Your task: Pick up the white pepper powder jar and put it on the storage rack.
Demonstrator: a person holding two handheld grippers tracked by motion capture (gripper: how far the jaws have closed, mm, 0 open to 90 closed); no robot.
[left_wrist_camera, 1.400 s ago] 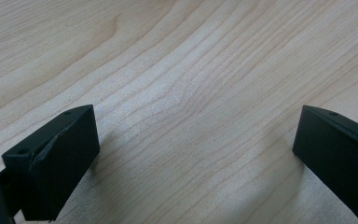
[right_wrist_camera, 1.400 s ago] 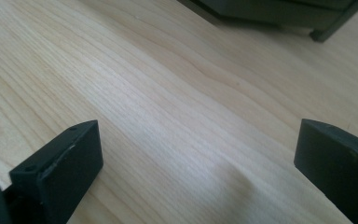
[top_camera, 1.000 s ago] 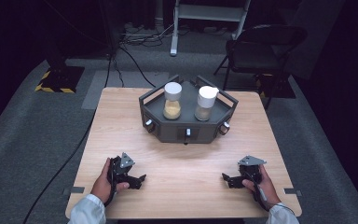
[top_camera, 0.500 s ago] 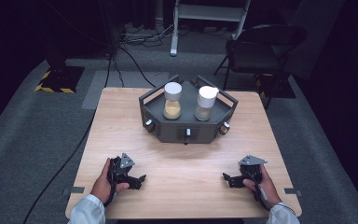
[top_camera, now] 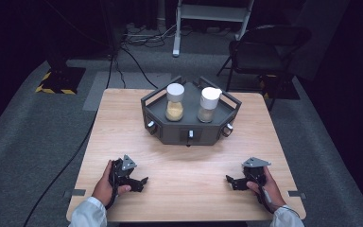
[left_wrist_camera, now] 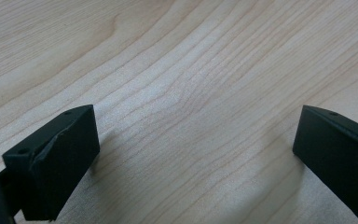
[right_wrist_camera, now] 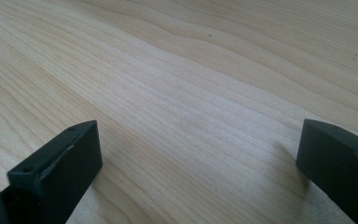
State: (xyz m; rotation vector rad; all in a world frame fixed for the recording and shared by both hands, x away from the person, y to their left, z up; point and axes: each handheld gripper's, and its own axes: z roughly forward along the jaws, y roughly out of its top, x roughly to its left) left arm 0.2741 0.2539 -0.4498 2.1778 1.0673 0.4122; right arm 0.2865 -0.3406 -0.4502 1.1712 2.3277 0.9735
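Observation:
Two clear jars stand on a dark six-sided tray (top_camera: 170,134) at the table's far middle. The left jar (top_camera: 175,102) holds yellow grains under a white lid; the right jar (top_camera: 209,105) has a white lid and a paler filling. My left gripper (top_camera: 142,182) rests low on the near left of the wooden table (top_camera: 189,165), open, nothing between its jaws. My right gripper (top_camera: 230,181) rests at the near right, open and empty too. In the left gripper view the gripper (left_wrist_camera: 193,154) faces bare wood, as does the gripper (right_wrist_camera: 198,158) in the right gripper view.
A dark folding chair (top_camera: 264,52) stands beyond the table's far right corner. Cables (top_camera: 132,52) run over the grey floor behind the table, and a black-and-yellow striped mat (top_camera: 59,80) lies at the far left. A white stand (top_camera: 212,14) rises at the back.

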